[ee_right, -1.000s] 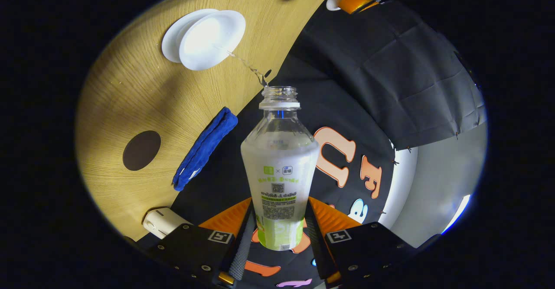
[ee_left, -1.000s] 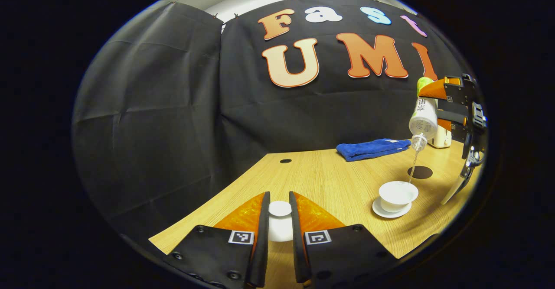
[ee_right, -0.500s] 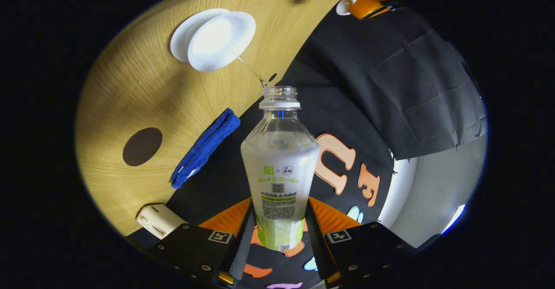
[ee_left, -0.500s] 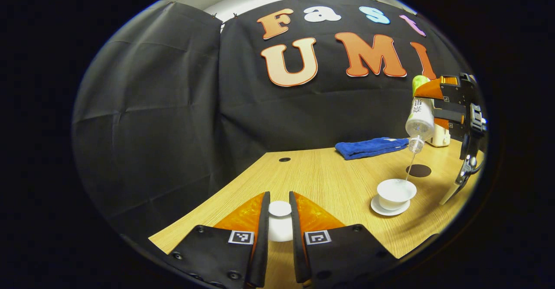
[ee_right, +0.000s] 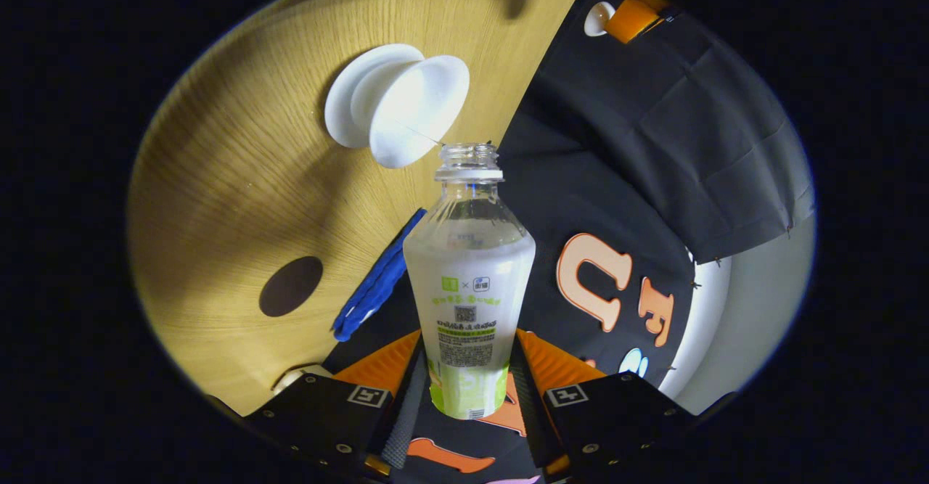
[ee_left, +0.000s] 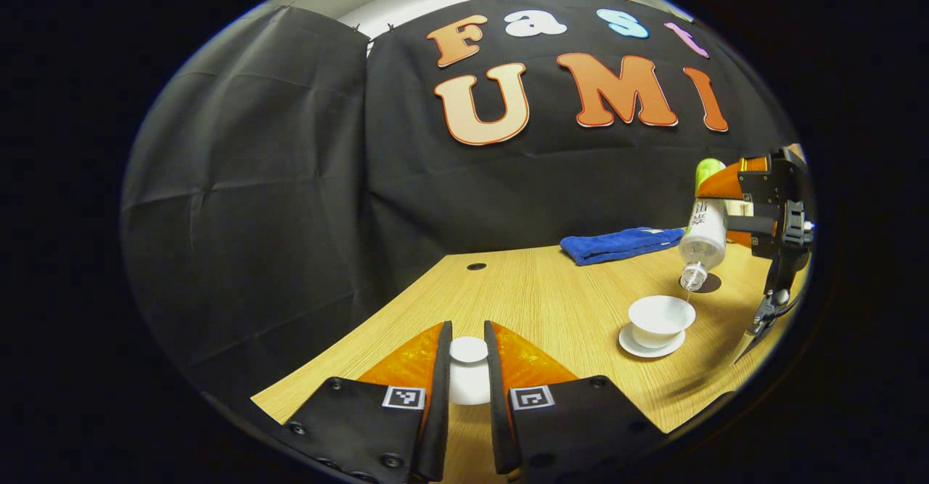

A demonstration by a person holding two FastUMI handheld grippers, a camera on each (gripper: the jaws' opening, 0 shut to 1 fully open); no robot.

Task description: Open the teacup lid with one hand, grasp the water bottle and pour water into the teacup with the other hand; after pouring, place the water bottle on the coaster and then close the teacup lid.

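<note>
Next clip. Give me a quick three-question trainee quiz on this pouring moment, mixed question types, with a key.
1. True or false: the right claw holds the water bottle tilted, mouth down toward the teacup.
2. What does the left claw hold? A) the blue towel B) the teacup lid C) the saucer
3. Fill in: the dark round coaster lies on the wooden table with ____ on it.

Key
1. True; a thin stream runs from the mouth into the cup.
2. B; the teacup lid sits between both fingers, and the cup stands open on its saucer.
3. Nothing; the bottle is not yet set down there.
</note>
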